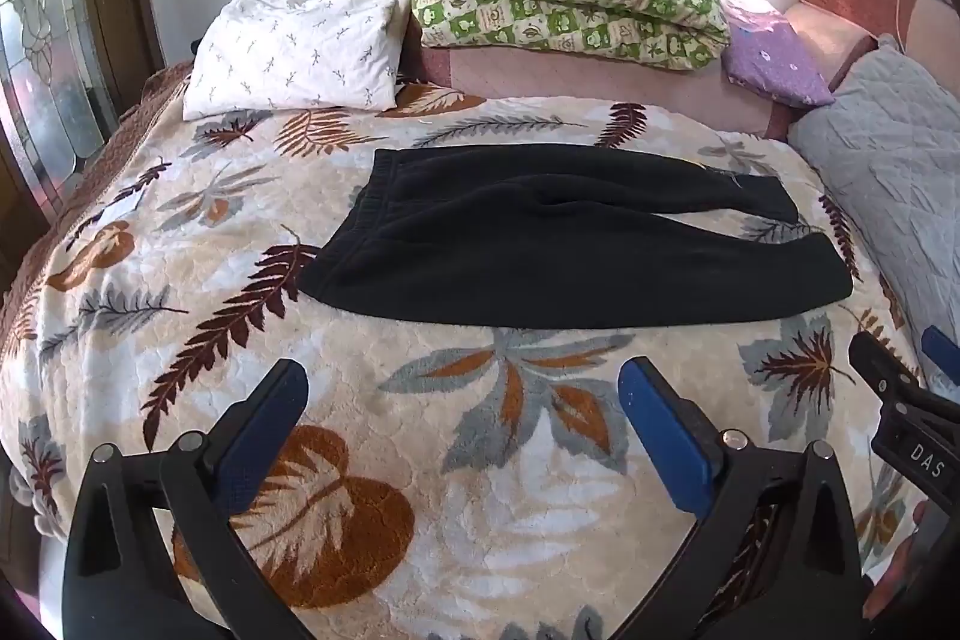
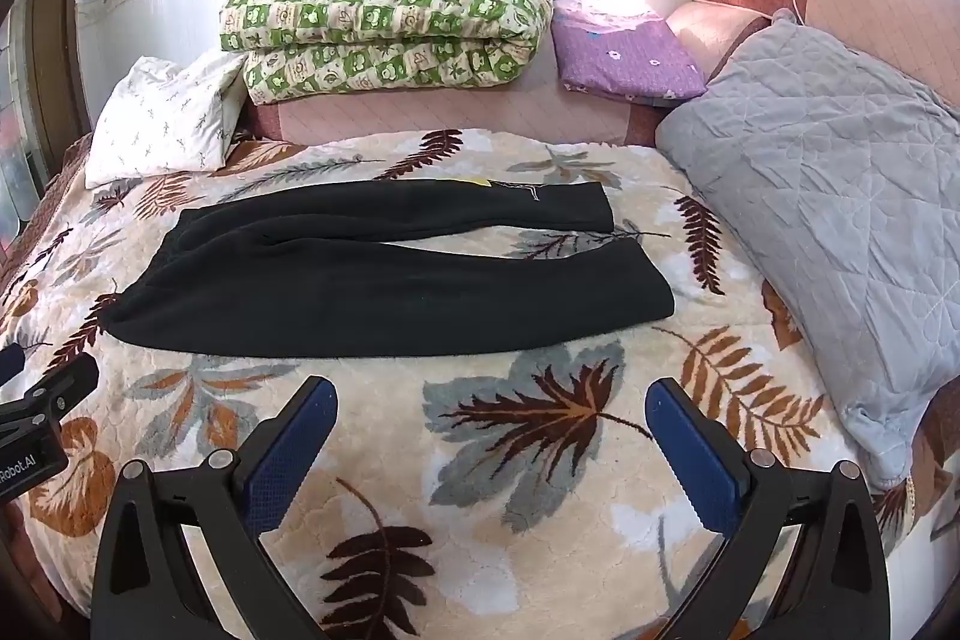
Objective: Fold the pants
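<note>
Only R view shows whole grey pillow [image 2: 840,220].

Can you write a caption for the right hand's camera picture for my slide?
Black pants lie flat, legs apart, on a leaf-print blanket; the open right gripper hovers before them.

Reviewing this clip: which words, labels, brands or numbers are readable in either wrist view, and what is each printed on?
"DAS": white letters on the black body of the right claw, at the left wrist view's right edge.
"Robot.AI": white letters, cut off at the frame edge, on the black body of the left claw, in the right wrist view.
Small white mark on the far leg of the black fleece pants: too small to read.
Print on the green checked quilt: illegible.
</note>
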